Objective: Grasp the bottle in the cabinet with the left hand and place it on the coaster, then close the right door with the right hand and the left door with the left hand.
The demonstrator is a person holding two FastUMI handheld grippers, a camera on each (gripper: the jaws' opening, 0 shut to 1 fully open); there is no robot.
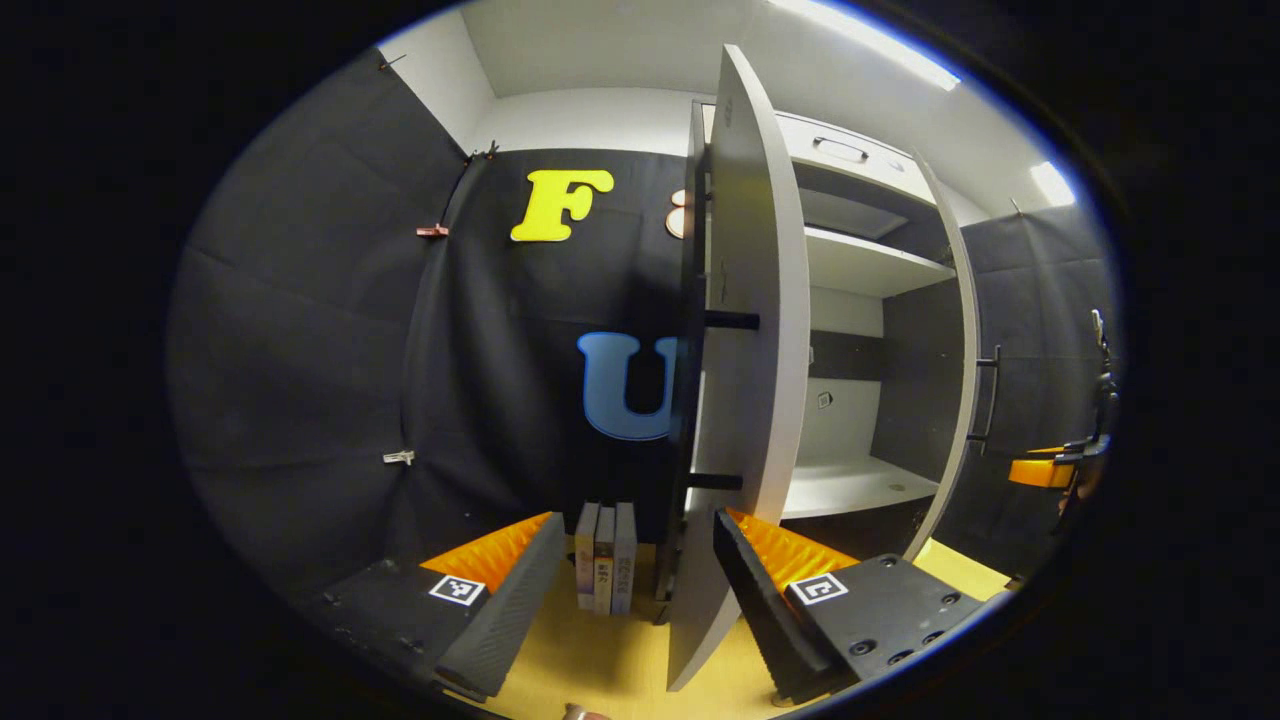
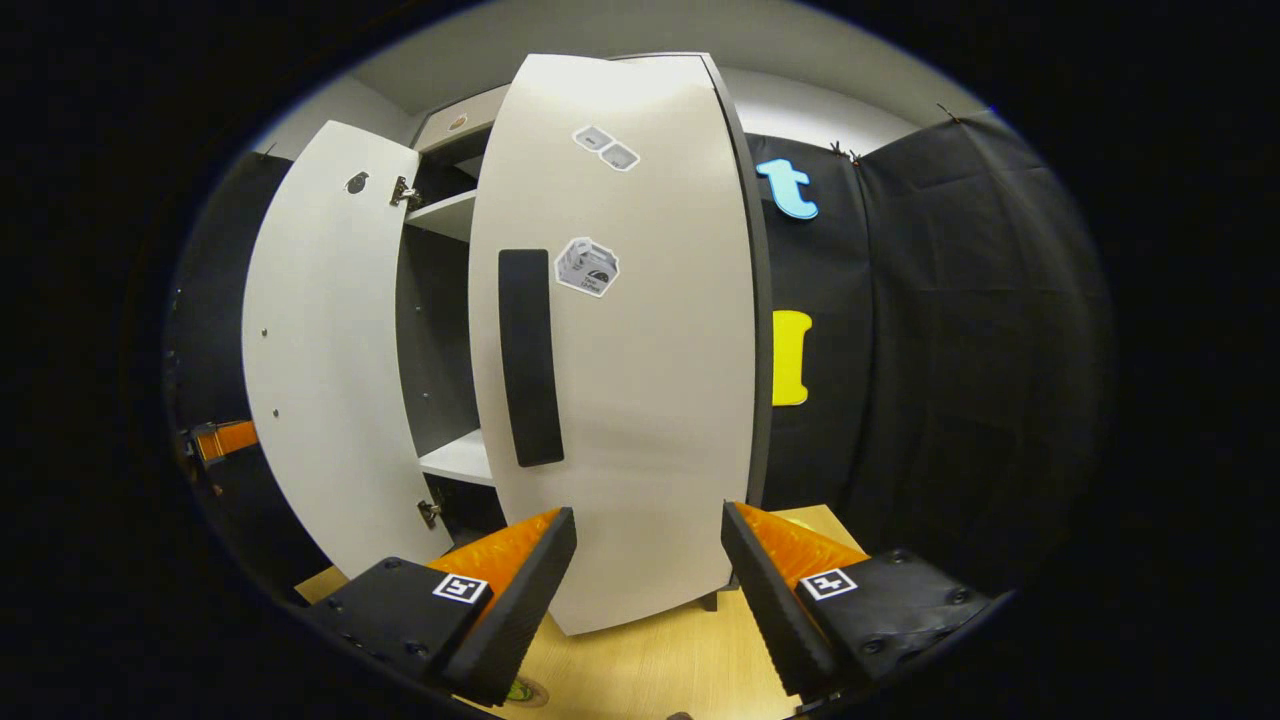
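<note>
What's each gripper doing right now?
Left gripper: open, empty, at the left door.
Right gripper: open, empty, facing the right door.

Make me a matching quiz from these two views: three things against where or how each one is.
Things: 1 books; 2 right door; 3 left claw.
States: A open, facing the left door edge-on; B carries stickers; C upright on the table.
Pairs: 1-C; 2-B; 3-A.

left door (image 1: 750, 330) edge-on ahead, shelves (image 1: 860, 485) open beyond
</note>
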